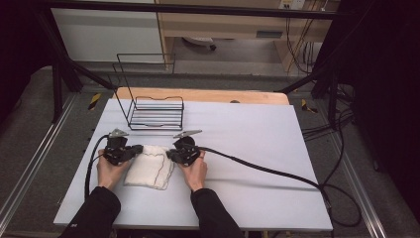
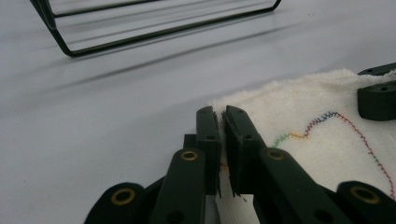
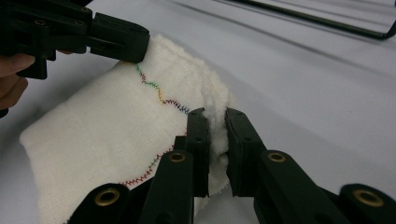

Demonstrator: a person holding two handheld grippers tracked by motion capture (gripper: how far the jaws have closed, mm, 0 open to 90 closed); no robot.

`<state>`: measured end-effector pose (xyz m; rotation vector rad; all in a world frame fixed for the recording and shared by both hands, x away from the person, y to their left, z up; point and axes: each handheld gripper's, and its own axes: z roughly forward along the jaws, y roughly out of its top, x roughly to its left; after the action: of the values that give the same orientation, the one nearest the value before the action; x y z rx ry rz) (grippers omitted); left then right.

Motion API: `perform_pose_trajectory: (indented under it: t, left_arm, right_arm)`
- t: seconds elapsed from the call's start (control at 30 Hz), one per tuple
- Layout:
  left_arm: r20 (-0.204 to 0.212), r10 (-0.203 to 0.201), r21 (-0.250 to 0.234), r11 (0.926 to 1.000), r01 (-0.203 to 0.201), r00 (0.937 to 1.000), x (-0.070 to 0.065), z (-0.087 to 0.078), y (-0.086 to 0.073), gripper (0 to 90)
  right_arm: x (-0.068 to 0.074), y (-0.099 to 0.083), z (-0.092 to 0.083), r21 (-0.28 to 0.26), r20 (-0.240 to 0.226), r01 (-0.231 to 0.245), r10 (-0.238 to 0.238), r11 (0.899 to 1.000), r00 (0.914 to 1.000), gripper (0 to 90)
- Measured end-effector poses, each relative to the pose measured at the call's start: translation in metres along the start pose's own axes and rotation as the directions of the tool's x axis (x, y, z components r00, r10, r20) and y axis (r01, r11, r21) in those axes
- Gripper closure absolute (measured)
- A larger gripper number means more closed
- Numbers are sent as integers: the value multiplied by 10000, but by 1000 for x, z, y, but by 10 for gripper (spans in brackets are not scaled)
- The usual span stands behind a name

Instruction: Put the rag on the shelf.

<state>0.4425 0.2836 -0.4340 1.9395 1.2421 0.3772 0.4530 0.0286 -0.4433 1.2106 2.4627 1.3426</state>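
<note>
The towel (image 1: 148, 166) is lying folded on the table (image 1: 257, 148), between the two grippers. Its far edge is running from one pair of jaws to the other, and this line is the relation that the coming move depends on.

The left gripper (image 1: 134, 150) is gripping the far left corner of the towel. In the left gripper view its jaws are standing almost shut, with a thin layer of cloth pinched between the pads (image 2: 208, 135); the rest of the towel (image 2: 317, 140) is spreading to the right of the jaws.

The right gripper (image 1: 171, 153) is gripping the far right corner. In the right gripper view its jaws are nearly closed on a thicker bunch of cloth, which is bulging up between the pads (image 3: 198, 135); the towel (image 3: 102, 135) is lying to the left of these jaws, with its coloured zigzag seam (image 3: 161, 95) running toward the left gripper (image 3: 126, 44).

Each hand is at its own corner, so neither is the nearer one. The long axis of the towel appears to be running from the jaws back toward the person. A lift or fold would therefore need both grippers to travel together, keeping the held edge taut. The wire rack (image 1: 156, 111) is standing beyond the jaws, well apart from the towel.
</note>
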Motion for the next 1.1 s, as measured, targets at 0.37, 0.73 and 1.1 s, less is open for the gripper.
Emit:
perform_pose_trajectory:
  t: [0.37, 0.73, 1.1]
  left_arm:
    - [49, 254, -1198, 9925, -246, 9997, -3, -25, -1, 848]
    - [86, 506, -2076, 9771, -477, 9987, -11, -47, 1, 849]
    - [-32, 774, -3137, 9466, -745, 9970, -20, -68, 6, 851]
  right_arm:
    - [15, 3, -19, -1118, -138, 607, -627, 9919, 9979, 810]
    - [24, 6, -34, -1964, -61, 1070, -1103, 9747, 9939, 810]
    - [33, 12, -54, -3000, -36, 1420, -1500, 9433, 9887, 810]
